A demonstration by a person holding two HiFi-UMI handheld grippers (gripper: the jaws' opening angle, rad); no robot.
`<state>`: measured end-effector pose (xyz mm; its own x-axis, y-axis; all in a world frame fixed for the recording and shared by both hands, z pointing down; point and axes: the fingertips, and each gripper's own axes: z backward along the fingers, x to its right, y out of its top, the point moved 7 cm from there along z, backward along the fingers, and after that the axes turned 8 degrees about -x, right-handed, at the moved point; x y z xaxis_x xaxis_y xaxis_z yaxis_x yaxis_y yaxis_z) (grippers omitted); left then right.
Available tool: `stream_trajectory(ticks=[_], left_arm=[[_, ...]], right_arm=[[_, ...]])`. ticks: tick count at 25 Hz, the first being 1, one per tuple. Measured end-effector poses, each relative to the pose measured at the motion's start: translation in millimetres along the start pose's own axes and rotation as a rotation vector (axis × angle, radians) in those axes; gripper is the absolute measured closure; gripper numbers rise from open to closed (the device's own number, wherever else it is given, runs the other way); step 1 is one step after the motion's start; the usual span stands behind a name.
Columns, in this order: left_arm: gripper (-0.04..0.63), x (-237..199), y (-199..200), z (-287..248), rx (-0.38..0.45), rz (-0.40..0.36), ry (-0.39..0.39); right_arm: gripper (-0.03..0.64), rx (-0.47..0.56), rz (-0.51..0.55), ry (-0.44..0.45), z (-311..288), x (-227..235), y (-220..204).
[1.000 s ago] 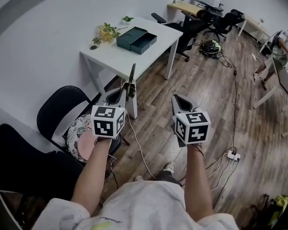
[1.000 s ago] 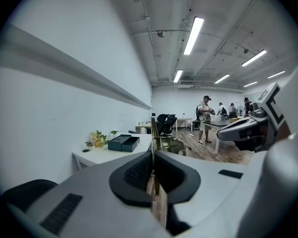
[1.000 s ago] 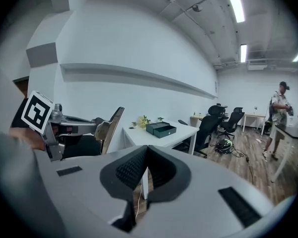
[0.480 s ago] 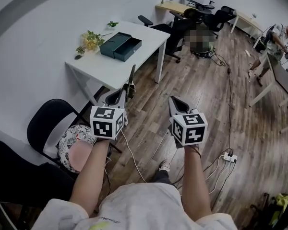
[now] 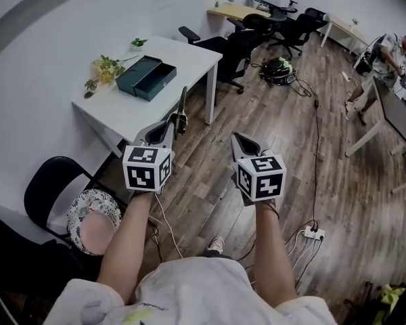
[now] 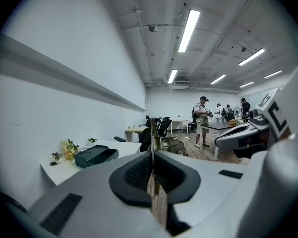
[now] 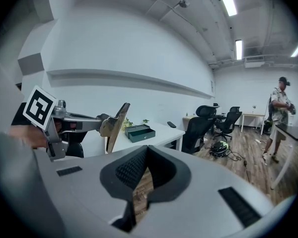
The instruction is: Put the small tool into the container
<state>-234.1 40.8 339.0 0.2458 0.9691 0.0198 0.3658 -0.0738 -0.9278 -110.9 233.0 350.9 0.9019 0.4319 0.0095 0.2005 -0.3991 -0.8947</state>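
A thin flat tool (image 5: 182, 108) stands upright in my left gripper (image 5: 173, 123), which is shut on its lower end; in the left gripper view the tool (image 6: 152, 133) is an edge-on strip rising from the closed jaws of the left gripper (image 6: 152, 155). The container, a dark green open box (image 5: 146, 77), lies on the white table (image 5: 179, 63) ahead and to the left, well beyond both grippers. My right gripper (image 5: 237, 138) is shut with nothing in it, level with the left one. In the right gripper view the box (image 7: 140, 132) and the tool (image 7: 116, 125) show beyond my right gripper (image 7: 147, 150).
A small plant (image 5: 105, 66) lies beside the box. A black chair with a patterned cushion (image 5: 88, 212) stands at the lower left. Office chairs (image 5: 237, 42) are behind the table. Cables and a power strip (image 5: 311, 233) cross the wood floor. A person (image 5: 392, 53) stands at the far right.
The table, box and chair have slid left in the head view as the person walks. Both grippers keep their pose, and the left still holds the tool.
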Motion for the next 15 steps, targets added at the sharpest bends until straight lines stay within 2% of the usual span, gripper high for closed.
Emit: stream_trajectory(ticks=[7,15], left_arm=[[0.592,34.5,24.8,-44.6,-0.001,-0.011,0.001],[0.592,58.6,37.2,-84.6,-0.010,-0.017,-0.001]], right_arm=[[0.612,0.011,-0.003,-0.001,-3.7,62.7,8.2],[0.612,0.006,-0.012,0.001,-13.1,110.3,6.9]])
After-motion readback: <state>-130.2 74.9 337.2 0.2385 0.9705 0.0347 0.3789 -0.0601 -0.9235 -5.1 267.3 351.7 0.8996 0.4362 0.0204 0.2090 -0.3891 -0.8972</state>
